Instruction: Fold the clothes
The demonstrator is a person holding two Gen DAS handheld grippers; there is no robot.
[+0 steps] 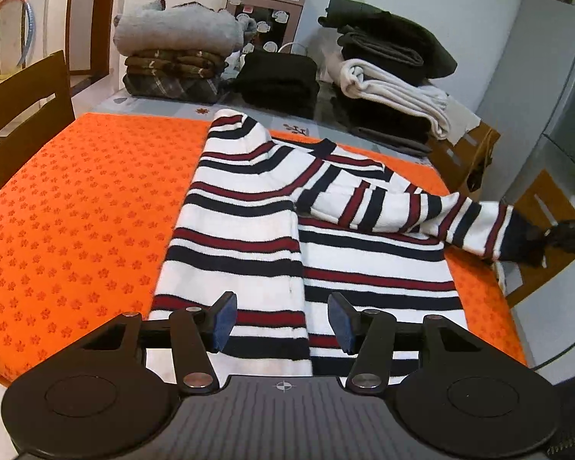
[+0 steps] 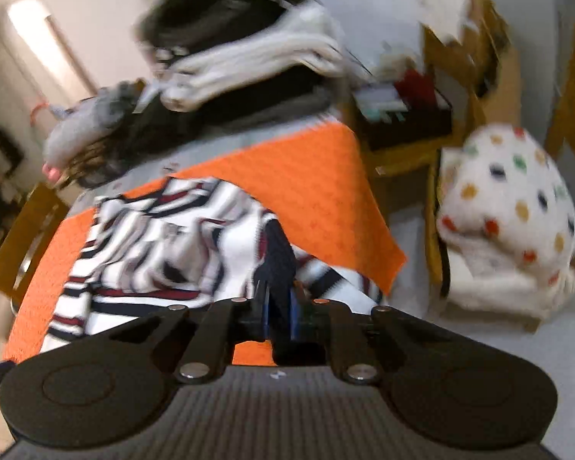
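A white sweater [image 1: 249, 230] with navy and red stripes lies flat on the orange flower-print cloth [image 1: 76, 211], its left side folded inward. My left gripper [image 1: 281, 318] hovers open over the bottom hem, with nothing between its blue pads. The sweater's right sleeve [image 1: 421, 211] stretches out past the table's right edge. In the blurred right wrist view, my right gripper [image 2: 280, 306] is shut on the sleeve's navy cuff [image 2: 278, 253], with the sweater body [image 2: 153, 237] lying beyond it.
Stacks of folded clothes line the table's far edge: grey and brown [image 1: 172, 57], black [image 1: 280, 76], dark and white [image 1: 387, 76]. A wooden chair [image 1: 19, 107] stands on the left. On the right are a cardboard box [image 1: 467, 153] and a polka-dot white bundle [image 2: 510, 222].
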